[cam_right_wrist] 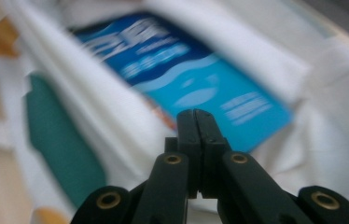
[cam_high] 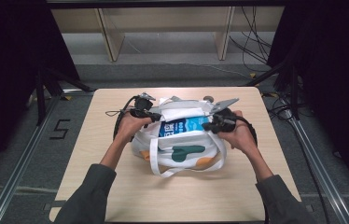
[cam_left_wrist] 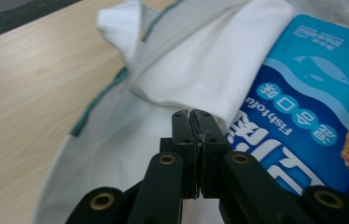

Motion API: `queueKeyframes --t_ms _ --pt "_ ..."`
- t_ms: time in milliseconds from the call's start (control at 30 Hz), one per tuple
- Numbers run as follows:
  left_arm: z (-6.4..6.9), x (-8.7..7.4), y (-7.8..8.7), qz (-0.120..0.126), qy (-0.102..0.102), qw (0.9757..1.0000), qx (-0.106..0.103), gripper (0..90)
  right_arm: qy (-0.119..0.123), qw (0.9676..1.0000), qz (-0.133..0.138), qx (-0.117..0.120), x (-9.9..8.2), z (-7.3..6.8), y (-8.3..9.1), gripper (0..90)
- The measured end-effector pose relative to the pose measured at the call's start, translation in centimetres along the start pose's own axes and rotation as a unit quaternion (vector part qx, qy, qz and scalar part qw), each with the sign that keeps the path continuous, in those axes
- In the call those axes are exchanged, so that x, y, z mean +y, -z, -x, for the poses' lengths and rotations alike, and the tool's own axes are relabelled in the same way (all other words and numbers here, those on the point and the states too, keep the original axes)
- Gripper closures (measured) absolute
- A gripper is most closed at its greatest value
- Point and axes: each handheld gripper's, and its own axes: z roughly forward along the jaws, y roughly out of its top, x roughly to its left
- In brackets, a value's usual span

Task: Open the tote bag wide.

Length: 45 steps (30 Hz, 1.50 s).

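A soft white cloth tote bag [cam_high: 182, 149] with a glossy blue fish-tofu packet [cam_high: 182, 126] inside is seen mid-bench [cam_high: 116, 196]. The left gripper [cam_high: 156, 116] and right gripper [cam_high: 206, 126] are held at its mouth, jaws closed, gripping nothing visible.

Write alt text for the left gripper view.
The left gripper, its black jaws shut together, points at a white cloth bag holding a blue fish tofu packet. The wooden table shows at left.
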Motion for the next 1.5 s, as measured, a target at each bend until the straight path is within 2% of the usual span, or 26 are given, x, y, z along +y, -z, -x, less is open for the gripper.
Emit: queueKeyframes --t_ms 33,67,133,167,233,267,300,400,500,567,600,667,733,767,833,900,967,1033,1100,1133,1167,1200,1233,1267,1400,1500 --pt "0.0 -0.1 -0.3 -0.013 -0.008 0.9999 0.005 87.5 0.018 0.9998 -0.007 0.009 -0.3 -0.6 -0.1 90.0" --pt "0.0 -0.2 -0.6 -0.023 -0.009 0.9996 0.011 87.5 0.019 0.9993 -0.03 0.011 -0.6 -1.2 0.0 90.0" --pt "-0.3 -0.6 -1.3 -0.037 -0.01 0.999 0.022 87.7 0.035 0.9978 -0.049 0.029 -1.6 -2.1 0.5 90.0" --pt "-0.4 -0.7 -1.5 -0.041 -0.008 0.9986 0.032 87.9 0.027 0.9973 -0.057 0.039 -2.4 -2.6 0.7 90.0" --pt "-0.8 -1.1 -2.0 -0.047 -0.004 0.9984 0.03 88.9 0.024 0.9947 -0.08 0.06 -4.3 -3.9 0.6 90.0" --pt "-0.9 -1.2 -2.1 -0.044 0.004 0.9986 0.029 89.0 0.042 0.9924 -0.084 0.079 -5.1 -4.3 0.4 90.0" --pt "-0.9 -1.2 -2.1 -0.043 0.008 0.9987 0.026 89.2 0.034 0.9911 -0.093 0.089 -5.8 -4.9 0.3 90.0" --pt "-0.2 -1.0 -2.0 -0.048 -0.016 0.9979 0.04 89.2 0.052 0.9912 -0.098 0.072 -6.5 -5.8 -0.8 90.0" --pt "0.0 -1.0 -1.1 -0.035 -0.022 0.9988 0.027 87.2 0.022 0.9931 -0.089 0.073 -5.8 -6.3 0.0 90.0" --pt "0.6 -1.2 -0.3 -0.026 -0.034 0.999 0.014 86.0 0.032 0.9974 -0.025 0.06 -4.9 -5.5 1.3 90.0" --pt "0.8 -1.3 0.0 -0.026 -0.042 0.9987 0.011 84.9 0.032 0.9987 0.01 0.039 -4.3 -4.7 2.2 90.0" --pt "1.1 -1.4 0.8 -0.007 -0.043 0.999 0.005 84.1 0.016 0.9987 0.046 0.013 -3.4 -3.4 3.1 90.0" --pt "1.0 -1.5 1.7 0.016 -0.042 0.9989 0.012 84.0 -0.006 0.9958 0.087 -0.028 -2.7 -1.5 3.3 90.0" --pt "0.8 -1.5 2.2 0.023 -0.042 0.9987 0.02 84.0 -0.015 0.9942 0.093 -0.051 -2.5 -0.7 3.0 90.0" --pt "0.1 -1.7 2.6 0.016 -0.05 0.9973 0.053 83.8 -0.015 0.9919 0.076 -0.101 -2.4 0.8 1.9 90.0" --pt "-0.9 -2.4 2.2 0.005 -0.038 0.9973 0.062 83.8 -0.026 0.9914 0.046 -0.12 -2.9 2.3 0.2 90.0" --pt "-2.0 -3.5 1.3 -0.034 -0.038 0.9956 0.079 85.6 -0.048 0.9907 -0.001 -0.127 -3.8 3.4 -1.5 90.0" --pt "-2.5 -4.5 0.5 -0.012 -0.005 0.9974 0.071 89.2 -0.062 0.9903 -0.032 -0.12 -5.1 4.6 -3.2 90.0" --pt "-2.6 -4.4 0.7 -0.014 -0.007 0.9976 0.067 89.2 -0.092 0.9896 -0.037 -0.104 -5.9 5.1 -4.0 90.0" --pt "-2.6 -4.2 0.9 -0.024 -0.02 0.9969 0.072 89.1 -0.109 0.9886 -0.022 -0.102 -6.0 5.0 -4.1 90.0" --pt "-2.4 -4.0 1.1 -0.019 -0.011 0.9975 0.067 88.1 -0.092 0.9897 -0.04 -0.103 -5.8 5.1 -3.7 90.0" --pt "-2.1 -3.9 1.4 -0.005 -0.002 0.9981 0.061 85.8 -0.085 0.9895 -0.035 -0.111 -5.5 4.9 -3.4 90.0" --pt "-1.7 -3.8 1.8 0.003 -0.006 0.9984 0.056 85.1 -0.081 0.99 -0.03 -0.112 -5.1 4.7 -2.7 90.0" --pt "-1.3 -3.7 2.3 0.007 -0.013 0.9986 0.051 85.0 -0.068 0.9914 -0.002 -0.112 -4.8 4.6 -2.1 90.0" --pt "0.6 -3.9 3.5 0.025 -0.031 0.9991 0.015 83.7 -0.062 0.9952 0.023 -0.072 -3.4 2.3 0.7 90.0" --pt "1.5 -4.9 3.9 0.023 -0.04 0.9989 -0.004 83.2 -0.024 0.998 0.028 -0.052 -3.7 0.6 1.2 90.0"
